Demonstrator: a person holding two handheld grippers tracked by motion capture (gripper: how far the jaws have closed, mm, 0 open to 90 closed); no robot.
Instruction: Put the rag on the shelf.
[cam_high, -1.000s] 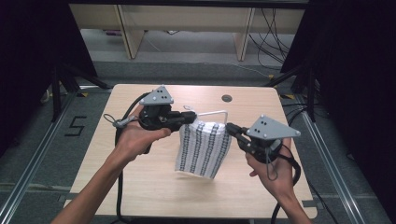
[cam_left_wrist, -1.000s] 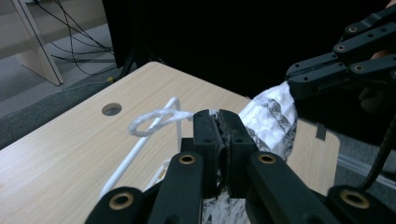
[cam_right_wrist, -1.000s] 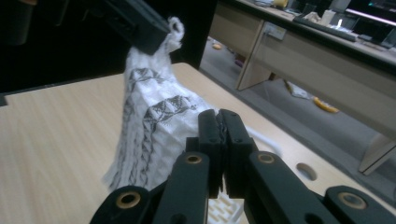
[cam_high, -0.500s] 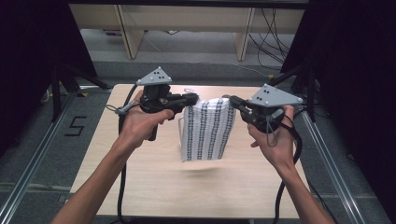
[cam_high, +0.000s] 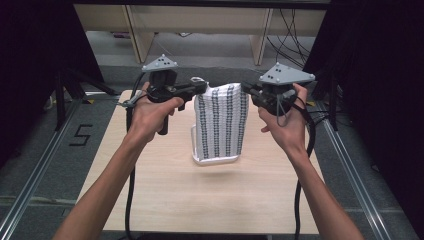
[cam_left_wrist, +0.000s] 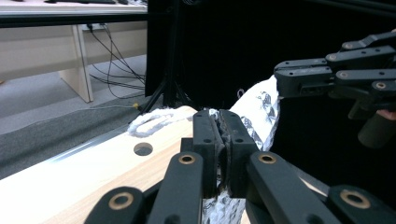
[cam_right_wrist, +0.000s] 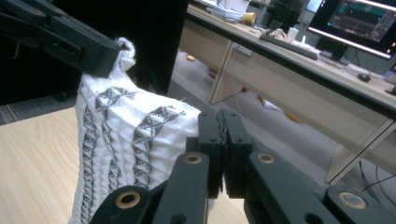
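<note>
- Cloth: a white textured fabric piece with black patterned stripes (cam_high: 220, 122) is held up above the light wooden table (cam_high: 200, 195), hanging down from its two top corners.
- Its left top corner is pinched between the closed jaws of the left gripper (cam_high: 202, 88).
- Its right top corner is clamped by the right gripper (cam_high: 245, 88), jaws together on the fabric.
- A white looped handle (cam_left_wrist: 152, 122) is seen at the cloth's upper edge.

Wooden table (cam_high: 165, 195): round hole (cam_left_wrist: 143, 149) near far edge. Beyond table: desk (cam_right_wrist: 299, 60), monitor (cam_right_wrist: 357, 23) on top.
</note>
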